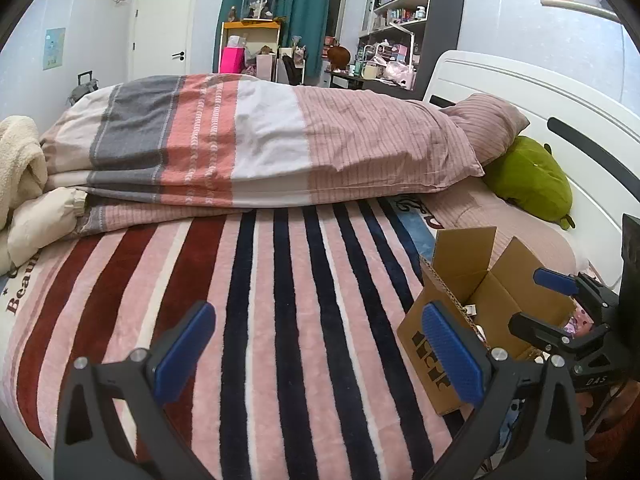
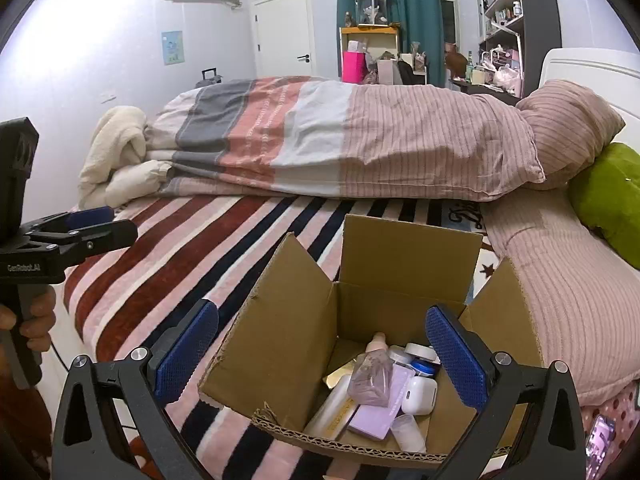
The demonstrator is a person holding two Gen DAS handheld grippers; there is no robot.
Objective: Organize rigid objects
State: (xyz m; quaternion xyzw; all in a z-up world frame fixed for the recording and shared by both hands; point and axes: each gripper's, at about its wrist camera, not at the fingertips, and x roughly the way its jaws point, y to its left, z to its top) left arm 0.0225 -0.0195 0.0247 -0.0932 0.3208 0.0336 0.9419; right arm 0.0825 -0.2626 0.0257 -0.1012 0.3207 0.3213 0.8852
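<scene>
Both claws are hanging spread wide and holding nothing beside the open brown cardboard box point(image 2: 400, 264) on the striped fleece bed blanket point(image 2: 168, 248).

In the left wrist view, the left claw point(image 1: 320, 356) is gaping over bare blanket, with the box off to its right and the right claw point(image 1: 540, 304) poised just over the box's mouth. In the right wrist view, the right claw point(image 2: 322, 354) is pointing down into the box, whose raised flaps are crowding both fingers; inside are lying a white earbud case point(image 2: 419, 395), a lilac flat carton point(image 2: 380, 412), a long white tube point(image 2: 332, 404) lengthwise toward the claw, and small round jars point(image 2: 420, 354). The right claw is judged nearer; the folded striped duvet point(image 2: 320, 136) is lying well beyond the box.
</scene>
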